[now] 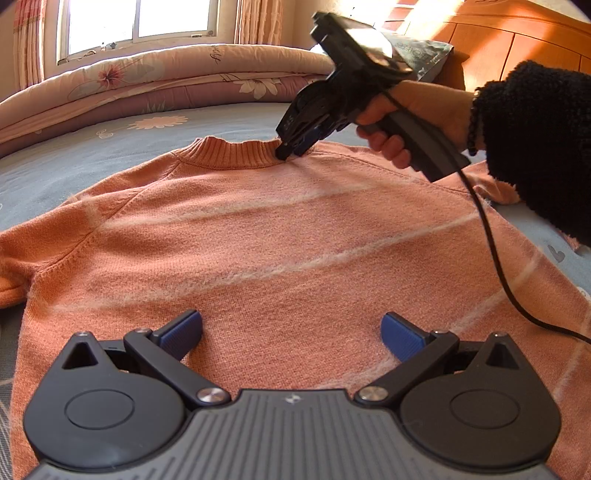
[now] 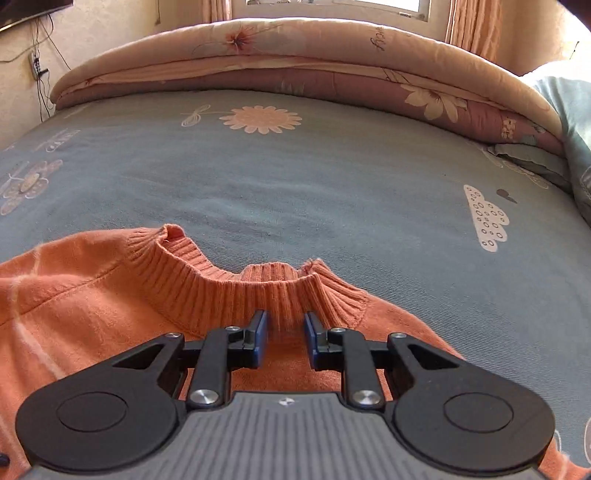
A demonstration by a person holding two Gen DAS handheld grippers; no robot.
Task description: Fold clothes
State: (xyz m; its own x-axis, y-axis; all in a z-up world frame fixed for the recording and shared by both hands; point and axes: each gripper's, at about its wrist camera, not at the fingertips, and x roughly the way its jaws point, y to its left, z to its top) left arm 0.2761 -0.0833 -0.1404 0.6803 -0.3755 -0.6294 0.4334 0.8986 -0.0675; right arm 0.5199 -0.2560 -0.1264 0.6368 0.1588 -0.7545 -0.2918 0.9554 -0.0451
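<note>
Orange sweater point(image 1: 277, 236) flat on bed point(image 2: 295, 177), filling centre frame, collar point(image 2: 236, 291) far side. Spreading step, no fold yet. Right gripper point(image 2: 284, 338) at collar, jaws narrowly apart, clamping nothing. Left gripper point(image 1: 291, 336) wide open, empty, above hem. Next: pinch shoulder, fold sleeve inward.

We see the sweater point(image 1: 277, 240) lying flat on the bed sheet point(image 2: 295, 184), collar point(image 2: 236, 284) toward the rolled quilt point(image 2: 295, 62) along the far edge. Behind the quilt stands the window point(image 1: 136, 22). Our right gripper point(image 2: 284, 336) sits at the collar; our left gripper point(image 1: 291, 332) hangs over the sweater's body.
</note>
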